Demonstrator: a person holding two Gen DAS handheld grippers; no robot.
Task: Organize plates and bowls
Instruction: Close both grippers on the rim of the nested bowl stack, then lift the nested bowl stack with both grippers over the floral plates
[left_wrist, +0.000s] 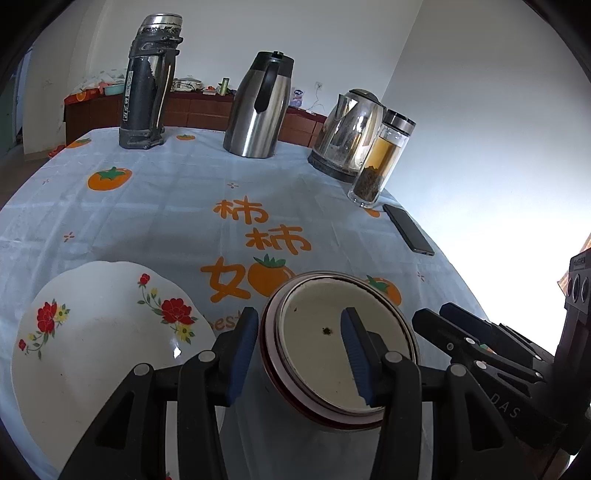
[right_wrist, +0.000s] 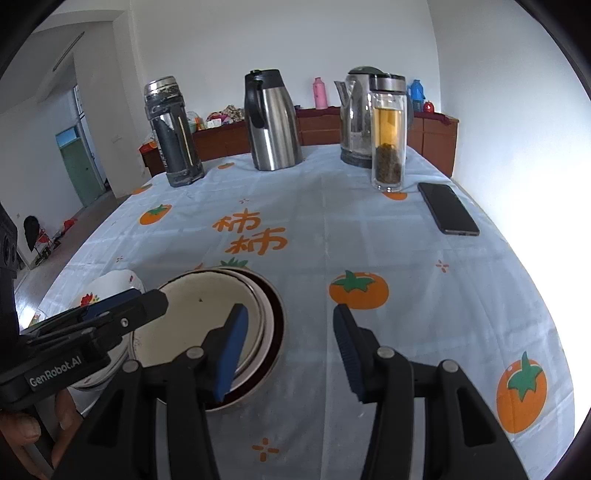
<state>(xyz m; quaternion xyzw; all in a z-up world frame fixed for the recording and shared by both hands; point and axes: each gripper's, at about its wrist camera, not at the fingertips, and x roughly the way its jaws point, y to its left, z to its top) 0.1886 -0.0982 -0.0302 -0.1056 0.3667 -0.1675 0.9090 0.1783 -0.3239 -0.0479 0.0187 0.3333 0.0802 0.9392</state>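
Observation:
A cream bowl with a dark red rim (left_wrist: 332, 350) sits near the table's front edge; it looks nested in another bowl in the right wrist view (right_wrist: 207, 314). A white plate with red flowers (left_wrist: 99, 332) lies upside down to its left, partly seen in the right wrist view (right_wrist: 110, 284). My left gripper (left_wrist: 299, 350) is open, its fingers astride the bowl's left wall, one finger outside and one inside. My right gripper (right_wrist: 288, 350) is open and empty, just right of the bowls, and shows at the right of the left wrist view (left_wrist: 443, 317).
On the persimmon-print tablecloth (right_wrist: 369, 240) stand a dark thermos (left_wrist: 151, 81), a steel carafe (left_wrist: 258, 107), an electric kettle (left_wrist: 351, 133) and a glass tea bottle (left_wrist: 380, 158) along the far edge. A black phone (left_wrist: 408, 229) lies at the right edge.

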